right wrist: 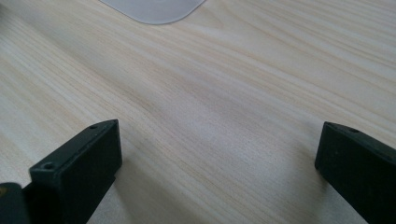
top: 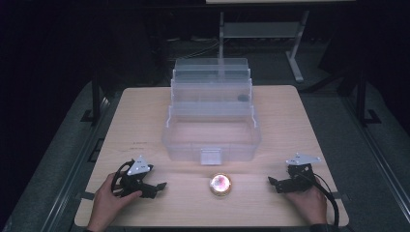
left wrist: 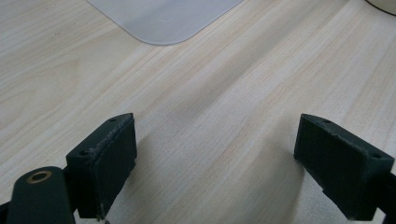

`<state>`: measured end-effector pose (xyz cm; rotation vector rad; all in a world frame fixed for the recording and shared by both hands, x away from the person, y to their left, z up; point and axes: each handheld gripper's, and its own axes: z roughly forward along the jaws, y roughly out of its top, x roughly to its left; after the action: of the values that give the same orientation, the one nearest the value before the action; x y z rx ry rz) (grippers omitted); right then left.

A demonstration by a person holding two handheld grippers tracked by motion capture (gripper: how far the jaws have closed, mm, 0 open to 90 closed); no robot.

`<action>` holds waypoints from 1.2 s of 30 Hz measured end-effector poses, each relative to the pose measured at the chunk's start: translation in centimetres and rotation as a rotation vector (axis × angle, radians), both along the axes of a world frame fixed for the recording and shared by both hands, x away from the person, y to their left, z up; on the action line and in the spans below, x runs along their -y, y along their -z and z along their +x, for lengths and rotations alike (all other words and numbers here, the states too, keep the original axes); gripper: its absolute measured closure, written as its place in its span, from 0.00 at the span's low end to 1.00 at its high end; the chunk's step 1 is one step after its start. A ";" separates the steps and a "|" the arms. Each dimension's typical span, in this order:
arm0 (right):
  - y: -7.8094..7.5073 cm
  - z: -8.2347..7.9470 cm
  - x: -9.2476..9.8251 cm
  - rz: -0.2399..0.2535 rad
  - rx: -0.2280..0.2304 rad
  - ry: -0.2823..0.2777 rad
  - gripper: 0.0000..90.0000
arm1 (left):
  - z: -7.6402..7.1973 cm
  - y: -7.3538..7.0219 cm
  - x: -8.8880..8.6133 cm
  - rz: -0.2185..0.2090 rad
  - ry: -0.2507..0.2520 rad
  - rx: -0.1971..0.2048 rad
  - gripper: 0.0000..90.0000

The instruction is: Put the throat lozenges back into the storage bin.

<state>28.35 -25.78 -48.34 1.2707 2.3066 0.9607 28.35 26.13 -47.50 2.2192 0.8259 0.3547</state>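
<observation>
Clear tiered box [top: 211, 130], one; round puck [top: 220, 184], one; left gripper [top: 155, 187] and right gripper [top: 273, 183] both gape, empty.

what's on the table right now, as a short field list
surface: light wooden table
container: clear plastic tiered organiser box, opened, at table centre
small item: round gold-rimmed object with pinkish top, in front of the box, untouched
left tool: open, resting on table, holding nothing
right tool: open, resting on table, holding nothing
</observation>
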 end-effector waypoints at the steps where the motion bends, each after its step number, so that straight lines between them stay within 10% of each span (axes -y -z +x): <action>1: 0.0 0.0 0.0 0.000 0.000 0.000 0.00 | 0.0 0.0 0.0 0.000 0.000 0.000 0.13; 36: -2.5 -0.5 -0.2 -0.026 -0.094 -0.066 0.18 | 0.1 0.0 0.1 0.000 -0.008 0.000 0.14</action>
<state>27.83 -25.56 -45.87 1.2623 2.4387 0.9076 28.40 26.08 -47.50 2.2167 0.8342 0.3590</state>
